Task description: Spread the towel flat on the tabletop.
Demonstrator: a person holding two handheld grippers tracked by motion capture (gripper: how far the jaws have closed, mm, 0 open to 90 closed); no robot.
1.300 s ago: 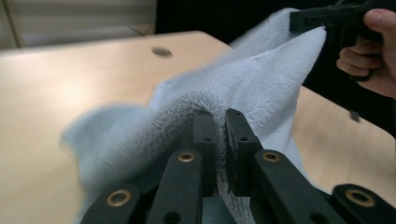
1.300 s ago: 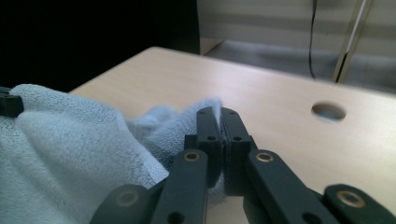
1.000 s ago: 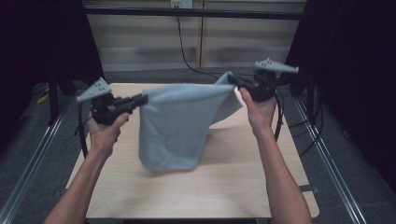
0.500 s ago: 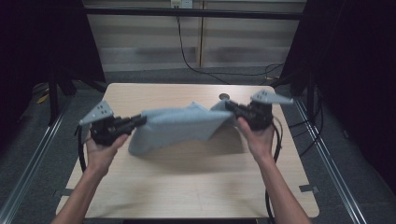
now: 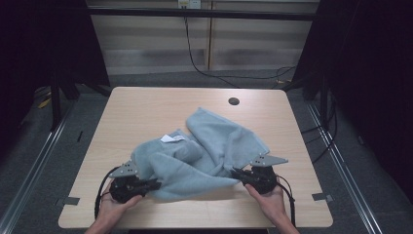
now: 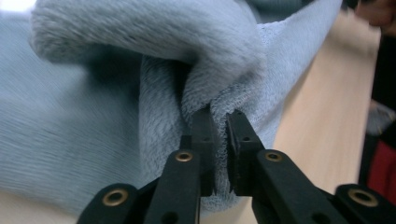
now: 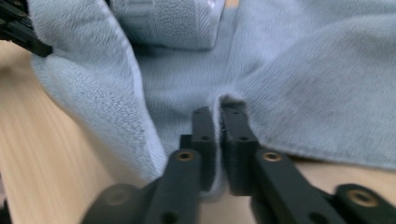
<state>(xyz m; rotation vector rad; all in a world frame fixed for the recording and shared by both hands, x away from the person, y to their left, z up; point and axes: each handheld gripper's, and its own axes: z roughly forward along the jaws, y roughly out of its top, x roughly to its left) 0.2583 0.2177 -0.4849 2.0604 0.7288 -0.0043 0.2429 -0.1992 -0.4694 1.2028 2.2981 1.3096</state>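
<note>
The left gripper (image 6: pixel 219 119) rises from the bottom edge, its 2 black jaws close together with a narrow gap, a fold of the light blue towel (image 6: pixel 93 116) caught between their tips. They have just been opening slightly. The towel bunches into a thick roll above the jaws and spreads left. To the right lies the wooden table (image 6: pixel 322 126).

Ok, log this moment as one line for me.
towel: crumpled on table | left gripper: jaws just opening, towel edge between | right gripper: jaws just opening, towel edge between
</note>
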